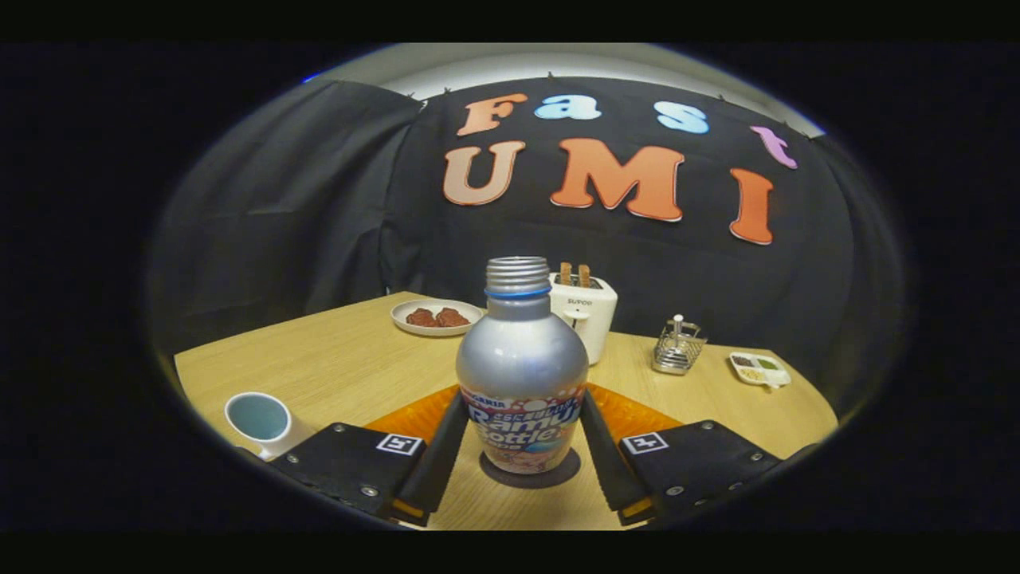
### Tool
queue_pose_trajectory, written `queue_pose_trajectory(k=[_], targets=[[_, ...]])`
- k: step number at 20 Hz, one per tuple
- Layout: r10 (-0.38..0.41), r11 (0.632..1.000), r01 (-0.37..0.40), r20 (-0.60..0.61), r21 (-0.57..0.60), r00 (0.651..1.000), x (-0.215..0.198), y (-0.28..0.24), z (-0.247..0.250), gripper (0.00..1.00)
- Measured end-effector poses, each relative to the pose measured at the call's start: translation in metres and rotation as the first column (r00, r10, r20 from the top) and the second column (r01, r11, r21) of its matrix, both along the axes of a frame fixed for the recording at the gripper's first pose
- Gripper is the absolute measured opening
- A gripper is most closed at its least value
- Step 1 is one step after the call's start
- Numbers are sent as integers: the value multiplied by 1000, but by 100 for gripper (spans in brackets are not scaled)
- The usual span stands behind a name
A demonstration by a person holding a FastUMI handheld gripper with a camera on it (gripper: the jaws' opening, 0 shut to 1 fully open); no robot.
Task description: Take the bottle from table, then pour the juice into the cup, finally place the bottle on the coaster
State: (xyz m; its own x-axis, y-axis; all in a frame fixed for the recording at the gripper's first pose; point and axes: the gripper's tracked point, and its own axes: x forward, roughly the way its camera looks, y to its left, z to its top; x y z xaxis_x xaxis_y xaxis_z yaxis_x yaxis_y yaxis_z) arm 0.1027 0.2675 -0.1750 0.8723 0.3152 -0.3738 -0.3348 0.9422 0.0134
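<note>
A wooden tabletop [335, 367] fills the lower part of the gripper view, with a black cloth wall behind it.

Farthest left, near the tabletop's front edge, stands a white cup [259, 421] with a pale blue inside, just beside the left jaw's mount and clear of it. Farther back and a little to the right, a white plate [437, 317] holds two dark reddish-brown pieces of food.

In the middle stands the bottle [522, 375], upright and uncapped, its threaded neck open at the top, with a blue ring below the threads. Its body is silver with a printed label around the lower part. It sits between the jaws of the gripper [522, 458]; the jaws are spread and flank its lower label on either side. They look to be at or very near its sides, but whether they press on it cannot be told. The bottle's base rests on the tabletop, casting a dark shadow, with an orange coaster [637, 414] just behind it, showing on both sides of the bottle.

Right behind the bottle is a white toaster [590, 311] with two slices of toast standing up in it. Farther right sits a small wire rack [677, 348], and beyond it a small white dish [759, 369] with divided sections of brown and green bits.
</note>
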Motion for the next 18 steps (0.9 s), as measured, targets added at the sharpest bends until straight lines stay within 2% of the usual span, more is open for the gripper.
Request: queue_pose_trajectory(k=[3, 6, 15, 18], targets=[[-9, 999, 12, -57, 52, 998, -2, -8, -15, 76], [-29, 998, 32, -61, 62, 998, 3, -15, -19, 76], [-17, 997, 20, -48, 74, 999, 8, -19, -30, 76], [-23, 998, 26, -53, 52, 998, 7, -24, -31, 80]])
